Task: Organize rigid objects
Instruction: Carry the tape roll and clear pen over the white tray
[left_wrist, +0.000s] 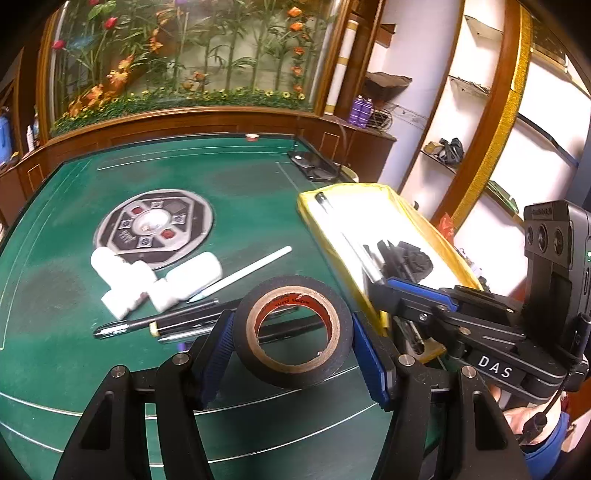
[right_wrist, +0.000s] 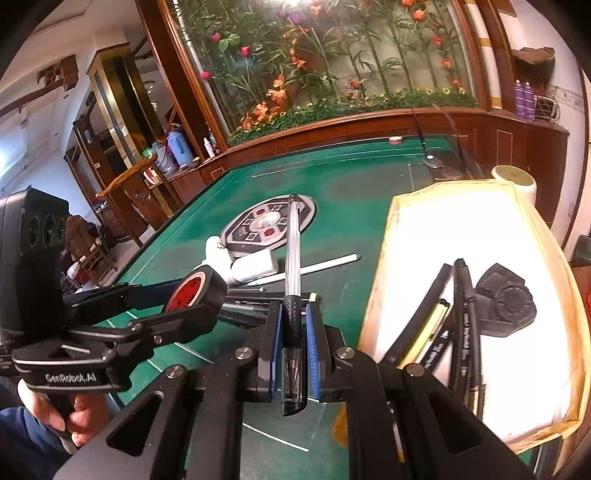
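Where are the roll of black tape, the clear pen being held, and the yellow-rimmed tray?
black tape roll (left_wrist: 291, 332): left wrist view, cardboard core rim.
clear pen (right_wrist: 293, 251): right wrist view, transparent barrel.
yellow-rimmed tray (right_wrist: 380, 266): right wrist view, left rim.

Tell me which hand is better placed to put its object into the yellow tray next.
Probably the right. Its gripper holds a clear pen right beside the yellow tray. The left gripper holds the black tape roll farther from the tray, on the far side of the right gripper.
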